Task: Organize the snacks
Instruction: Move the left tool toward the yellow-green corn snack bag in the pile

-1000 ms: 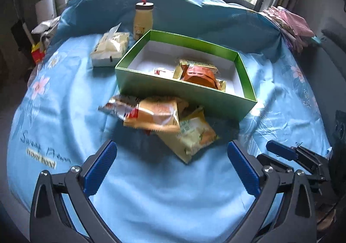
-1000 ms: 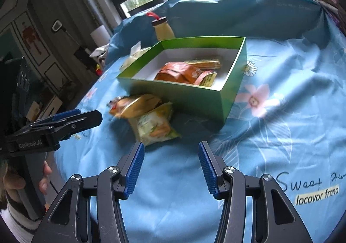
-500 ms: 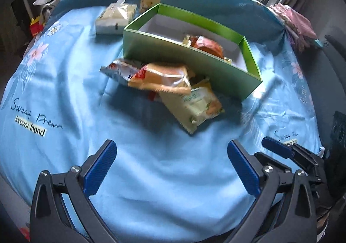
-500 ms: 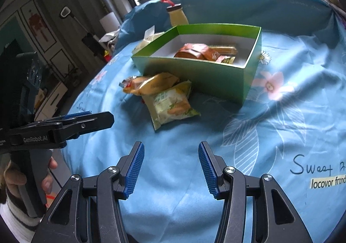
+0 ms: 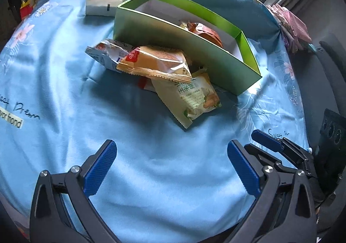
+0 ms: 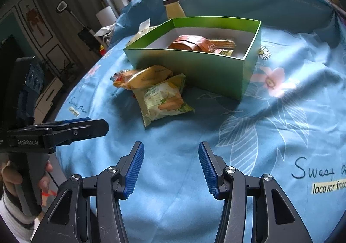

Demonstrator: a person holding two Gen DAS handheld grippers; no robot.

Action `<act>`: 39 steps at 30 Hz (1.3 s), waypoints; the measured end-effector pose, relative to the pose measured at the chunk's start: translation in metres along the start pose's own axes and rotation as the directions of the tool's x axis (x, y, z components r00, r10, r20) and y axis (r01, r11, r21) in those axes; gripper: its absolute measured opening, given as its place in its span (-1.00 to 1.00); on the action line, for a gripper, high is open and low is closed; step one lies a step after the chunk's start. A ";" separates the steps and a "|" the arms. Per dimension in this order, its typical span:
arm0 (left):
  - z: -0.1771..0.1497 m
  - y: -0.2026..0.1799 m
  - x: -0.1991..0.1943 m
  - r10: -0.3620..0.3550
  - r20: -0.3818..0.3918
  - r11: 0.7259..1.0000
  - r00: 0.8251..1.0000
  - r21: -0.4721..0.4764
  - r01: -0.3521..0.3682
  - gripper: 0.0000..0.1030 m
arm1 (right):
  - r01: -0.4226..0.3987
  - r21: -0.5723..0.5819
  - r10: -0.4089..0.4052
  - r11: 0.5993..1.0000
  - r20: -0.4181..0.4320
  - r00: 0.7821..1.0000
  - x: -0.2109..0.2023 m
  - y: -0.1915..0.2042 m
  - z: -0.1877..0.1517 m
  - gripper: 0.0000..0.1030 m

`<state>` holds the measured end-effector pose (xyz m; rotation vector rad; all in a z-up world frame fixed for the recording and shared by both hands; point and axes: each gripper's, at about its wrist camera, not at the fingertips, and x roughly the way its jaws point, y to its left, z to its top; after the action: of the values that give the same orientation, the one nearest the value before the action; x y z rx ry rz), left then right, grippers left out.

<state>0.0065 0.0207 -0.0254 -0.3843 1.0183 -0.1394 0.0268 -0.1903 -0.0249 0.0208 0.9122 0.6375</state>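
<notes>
- One green box [image 5: 186, 48], open-topped, far centre on the blue cloth [image 5: 151, 178].
- Snack packets [image 5: 155, 63] loose in a heap just near the box: at least three, perhaps a fourth red one half hidden beneath.
- Packets inside the box [image 6: 190, 43]: about three, though they overlap.
- One yellow bottle [image 6: 174, 8], far behind the box.
- One white tissue pack [image 5: 108, 0], far left.
- Two grippers: left gripper [image 5: 172, 169], right gripper [image 6: 170, 169].

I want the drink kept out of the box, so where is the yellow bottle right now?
The yellow bottle stands upright on the blue cloth behind the green box's far left corner, next to a white packet.
</notes>
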 end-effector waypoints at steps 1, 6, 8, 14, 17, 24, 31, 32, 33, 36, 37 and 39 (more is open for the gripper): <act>0.001 0.000 0.002 -0.002 -0.005 1.000 1.000 -0.002 0.002 0.99 | 0.000 -0.002 0.000 1.000 -0.002 1.000 0.002 0.000 0.001 0.03; 0.009 -0.001 0.013 -0.001 -0.019 1.000 1.000 -0.001 0.001 0.99 | 0.005 -0.034 -0.005 0.999 -0.008 1.000 0.013 -0.003 0.011 0.03; 0.013 0.000 0.016 -0.003 -0.016 1.000 1.000 -0.007 0.002 0.99 | 0.007 -0.049 -0.008 0.999 -0.010 1.000 0.018 -0.003 0.015 0.03; 0.027 0.007 0.026 -0.012 -0.005 0.999 1.000 -0.051 0.011 0.99 | -0.002 -0.071 0.000 0.998 -0.023 1.000 0.037 -0.006 0.026 0.03; 0.033 0.010 0.032 -0.025 -0.002 0.997 1.000 -0.075 0.024 0.99 | -0.009 -0.089 0.007 0.996 -0.027 1.000 0.046 -0.005 0.030 0.03; 0.039 0.010 0.041 -0.045 -0.008 0.995 0.999 -0.094 0.044 0.97 | -0.040 -0.137 0.035 0.990 -0.036 0.999 0.059 0.000 0.041 0.03; 0.043 0.011 0.044 -0.048 -0.008 0.994 0.999 -0.094 0.047 0.92 | -0.062 -0.161 0.054 0.985 -0.053 0.997 0.069 0.001 0.047 0.03; 0.044 0.011 0.045 -0.048 -0.008 0.995 0.999 -0.093 0.047 0.89 | -0.067 -0.162 0.059 0.984 -0.056 0.997 0.070 0.001 0.048 0.03; 0.045 0.010 0.045 -0.046 -0.007 0.995 0.999 -0.092 0.046 0.83 | -0.077 -0.162 0.069 0.984 -0.060 0.996 0.072 0.001 0.049 0.03; 0.046 0.008 0.047 -0.055 -0.004 0.995 0.998 -0.085 0.055 0.61 | -0.103 -0.147 0.094 0.984 -0.066 0.993 0.074 -0.001 0.051 0.03; 0.047 0.008 0.048 -0.059 -0.004 0.995 0.998 -0.084 0.059 0.51 | -0.108 -0.146 0.099 0.983 -0.068 0.993 0.074 -0.001 0.051 0.03; 0.047 0.005 0.050 -0.064 -0.010 0.995 0.998 -0.079 0.063 0.40 | -0.128 -0.141 0.119 0.982 -0.070 0.990 0.075 0.000 0.050 0.03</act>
<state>0.0728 0.0228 -0.0460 -0.4881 1.0267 -0.1593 0.0965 -0.1388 -0.0479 -0.0729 0.9264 0.8228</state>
